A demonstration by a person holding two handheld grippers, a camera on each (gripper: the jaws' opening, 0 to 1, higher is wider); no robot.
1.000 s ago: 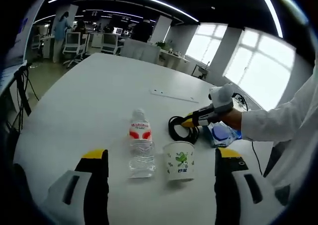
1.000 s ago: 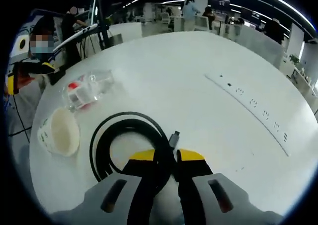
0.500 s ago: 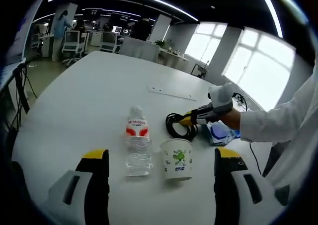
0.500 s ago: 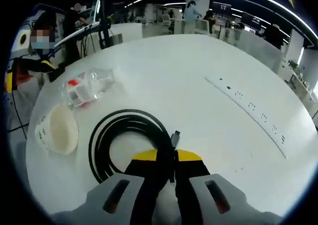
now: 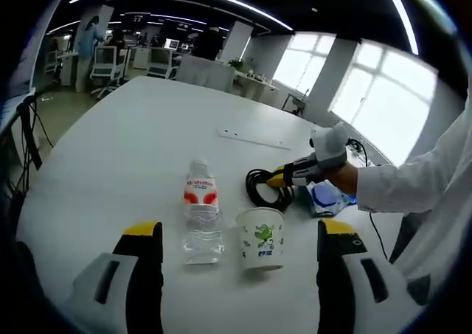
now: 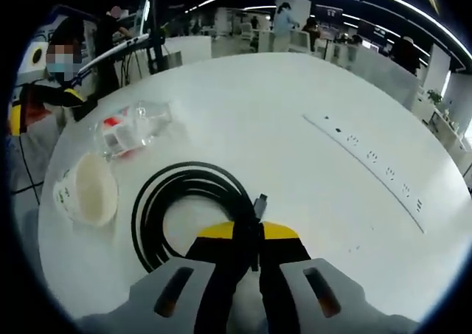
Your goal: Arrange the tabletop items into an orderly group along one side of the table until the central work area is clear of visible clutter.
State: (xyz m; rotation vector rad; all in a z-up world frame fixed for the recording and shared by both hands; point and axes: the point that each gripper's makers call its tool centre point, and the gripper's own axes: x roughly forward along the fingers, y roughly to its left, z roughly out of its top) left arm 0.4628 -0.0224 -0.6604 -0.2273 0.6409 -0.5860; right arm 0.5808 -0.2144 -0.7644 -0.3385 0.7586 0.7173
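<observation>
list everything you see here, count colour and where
water bottle: 1, clear with red label, upright beside the cup
paper cup: 1, white with green print, upright near table edge
cable: 1, black, coiled on table
power strip: 1, white, lying flat farther along the table
blue-and-white item: 1, behind the cable coil, cannot tell what
table: 1, white
left gripper: 1, yellow-tipped jaws apart, holding nothing
right gripper: 1, yellow-tipped jaws closed on the cable
sleeve: 1, white

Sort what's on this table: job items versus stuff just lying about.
Job items: coiled black cable, gripped by the right gripper; water bottle; paper cup; blue packet.

Lying about: power strip, office chairs.
</observation>
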